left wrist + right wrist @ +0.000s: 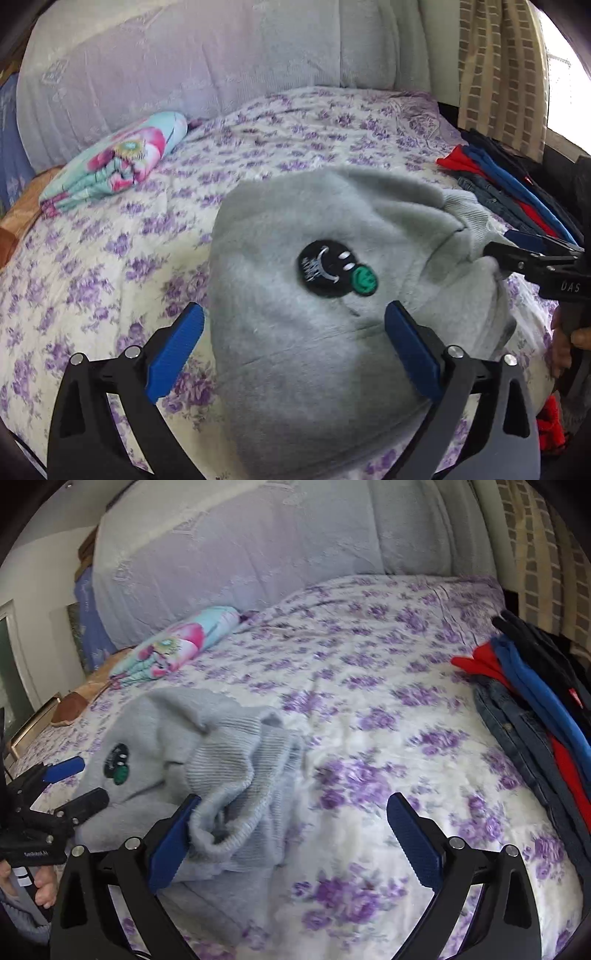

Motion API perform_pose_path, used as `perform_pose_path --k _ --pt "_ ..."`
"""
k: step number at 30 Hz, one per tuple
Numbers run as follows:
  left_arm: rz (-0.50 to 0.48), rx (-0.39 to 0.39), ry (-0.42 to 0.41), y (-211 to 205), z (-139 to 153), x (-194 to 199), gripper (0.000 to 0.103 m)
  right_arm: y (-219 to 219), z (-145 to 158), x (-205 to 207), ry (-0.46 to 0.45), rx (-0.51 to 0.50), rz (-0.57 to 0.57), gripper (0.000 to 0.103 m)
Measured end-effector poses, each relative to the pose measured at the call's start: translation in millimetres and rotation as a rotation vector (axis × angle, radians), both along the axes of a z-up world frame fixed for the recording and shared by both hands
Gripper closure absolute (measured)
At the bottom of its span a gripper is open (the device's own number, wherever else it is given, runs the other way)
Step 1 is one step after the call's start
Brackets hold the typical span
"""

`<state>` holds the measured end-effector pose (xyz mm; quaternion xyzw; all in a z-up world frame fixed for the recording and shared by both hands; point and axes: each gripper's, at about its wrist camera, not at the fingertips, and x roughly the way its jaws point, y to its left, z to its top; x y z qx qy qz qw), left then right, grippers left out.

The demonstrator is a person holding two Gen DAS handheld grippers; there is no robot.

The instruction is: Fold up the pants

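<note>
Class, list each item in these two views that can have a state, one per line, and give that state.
grey pants: bunched, partly folded on the bed
left gripper: open, over pants
right gripper: open, one finger touching the cuff
clothes stack: folded
floral bundle: folded

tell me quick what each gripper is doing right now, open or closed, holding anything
left gripper: open, fingers straddling the grey pants, not clamped.
right gripper: open, one finger touching the ribbed cuff, nothing clamped.

Both wrist views closely overlook the bed [110, 258].
</note>
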<state>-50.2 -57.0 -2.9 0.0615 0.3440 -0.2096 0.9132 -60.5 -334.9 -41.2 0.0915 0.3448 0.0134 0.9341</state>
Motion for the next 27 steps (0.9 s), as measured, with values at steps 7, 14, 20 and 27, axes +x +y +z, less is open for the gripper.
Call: perform_pose_path --k 7,14,20,27 --pt "-0.056 -0.179 0.122 18.6 -25.2 9.5 0.004 -13.1 -18.7 7.4 0.063 0.085 0.027 0.004" --pt "0.014 -0.125 -0.013 41.7 -1.3 -11.3 0.004 -17.9 2.7 -6.9 -0.013 0.163 0.016 0.004" --pt "-0.002 -0.208 -0.067 54.8 31.5 -20.9 0.004 17.6 72.1 -10.8 -0.217 0.063 0.123 0.02" --pt "-0.126 -0.153 -0.059 0.8 22.9 -24.2 0.004 96.8 86.2 39.8 -0.156 -0.007 0.382 0.07"
